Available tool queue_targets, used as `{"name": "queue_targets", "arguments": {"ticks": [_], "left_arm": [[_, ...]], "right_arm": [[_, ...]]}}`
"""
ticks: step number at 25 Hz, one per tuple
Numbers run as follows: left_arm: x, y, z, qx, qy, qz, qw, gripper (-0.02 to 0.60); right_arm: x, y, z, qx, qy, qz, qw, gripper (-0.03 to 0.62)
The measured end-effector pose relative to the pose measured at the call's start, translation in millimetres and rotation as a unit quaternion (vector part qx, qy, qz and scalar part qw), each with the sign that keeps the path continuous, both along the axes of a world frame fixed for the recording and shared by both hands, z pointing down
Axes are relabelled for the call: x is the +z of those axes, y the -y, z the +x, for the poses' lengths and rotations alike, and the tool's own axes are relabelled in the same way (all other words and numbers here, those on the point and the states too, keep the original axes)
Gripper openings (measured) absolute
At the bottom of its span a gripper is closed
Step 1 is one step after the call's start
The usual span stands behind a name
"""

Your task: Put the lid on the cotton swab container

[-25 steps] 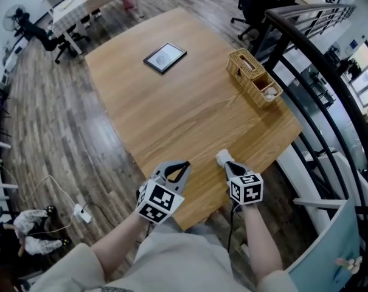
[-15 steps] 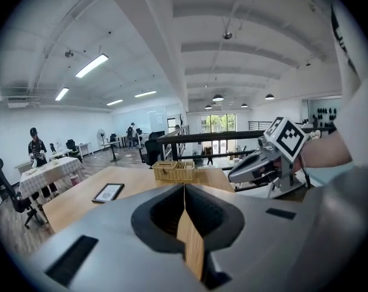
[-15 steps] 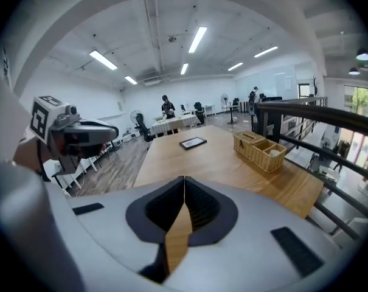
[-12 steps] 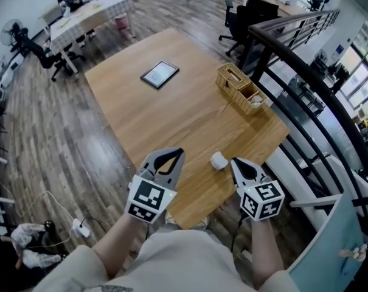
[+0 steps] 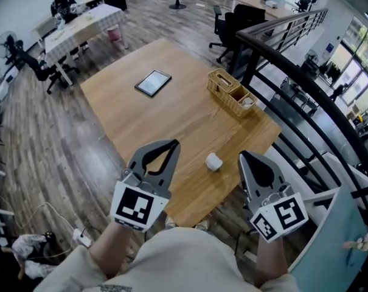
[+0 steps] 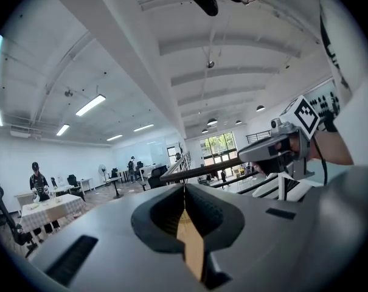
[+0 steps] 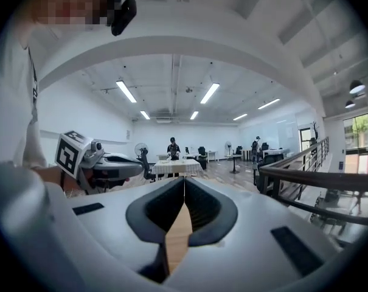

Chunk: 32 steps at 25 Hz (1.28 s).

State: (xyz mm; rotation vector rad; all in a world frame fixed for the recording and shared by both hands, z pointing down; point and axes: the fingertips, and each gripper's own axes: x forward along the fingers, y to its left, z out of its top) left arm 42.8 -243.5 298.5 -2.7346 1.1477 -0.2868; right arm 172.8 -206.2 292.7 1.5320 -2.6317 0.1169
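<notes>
Both jaw pairs were pinched together, empty: left gripper (image 5: 174, 143) at 7 o'clock, right gripper (image 5: 243, 156) at 5. Cotton swab container (image 5: 213, 162) sat between them on the table (image 5: 171, 117); farther out, basket (image 5: 232, 92) at 1, tablet (image 5: 152, 83) at 11.

Open-plan office. Plank floor (image 5: 38, 120) under a large wooden table (image 5: 171, 114), which stands beside a curved black railing (image 5: 252, 62). Farther back: cloth-covered table (image 5: 83, 23), black office chairs (image 5: 223, 26), standing fan (image 5: 2, 43). White walls (image 7: 80, 111), ceiling strip lights (image 7: 126, 92), tall windows (image 6: 219, 146).
</notes>
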Motion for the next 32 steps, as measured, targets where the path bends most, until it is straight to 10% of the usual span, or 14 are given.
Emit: {"name": "queue_targets", "arguments": {"ticks": [11, 32], "left_arm": [[-19, -30, -5, 0.011, 0.004, 0.031, 0.9994, 0.023], [5, -35, -13, -0.005, 0.023, 0.018, 0.9996, 0.023]], "right_arm": [[-55, -45, 6, 0.03, 0.02, 0.062, 0.997, 0.028], [-4, -46, 9, 0.036, -0.015, -0.004, 0.999, 0.026]]}}
